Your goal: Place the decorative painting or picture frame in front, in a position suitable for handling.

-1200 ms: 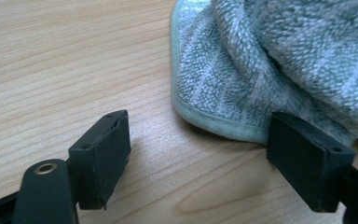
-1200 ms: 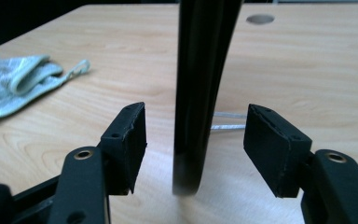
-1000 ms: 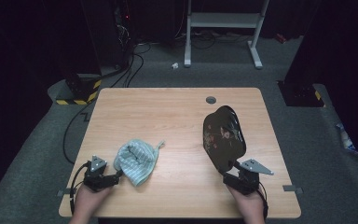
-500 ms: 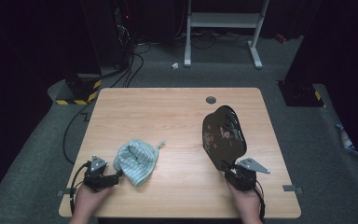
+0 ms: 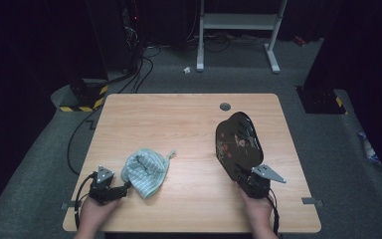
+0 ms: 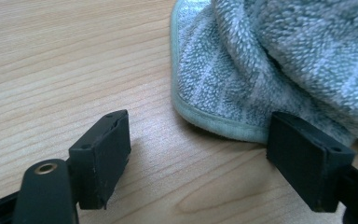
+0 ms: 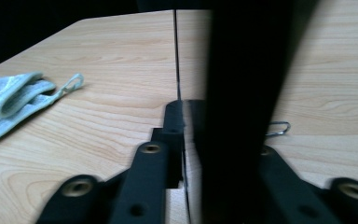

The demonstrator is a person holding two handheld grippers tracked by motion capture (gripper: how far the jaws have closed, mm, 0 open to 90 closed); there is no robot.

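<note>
In the lower left of the high view, the left claw (image 5: 124,187) sits released just beside the striped green cloth (image 5: 145,171), which lies bunched on the counter (image 5: 179,124). In the left gripper view the cloth's hemmed edge (image 6: 214,122) lies between the spread jaws, toward the right one, so the left hand seems the nearer for a pinch. The right claw (image 5: 242,174) is clenched on the near rim of a dark flowered tray (image 5: 238,142), which it holds tilted up on edge at centre right. No brand or writing can be read.
</note>
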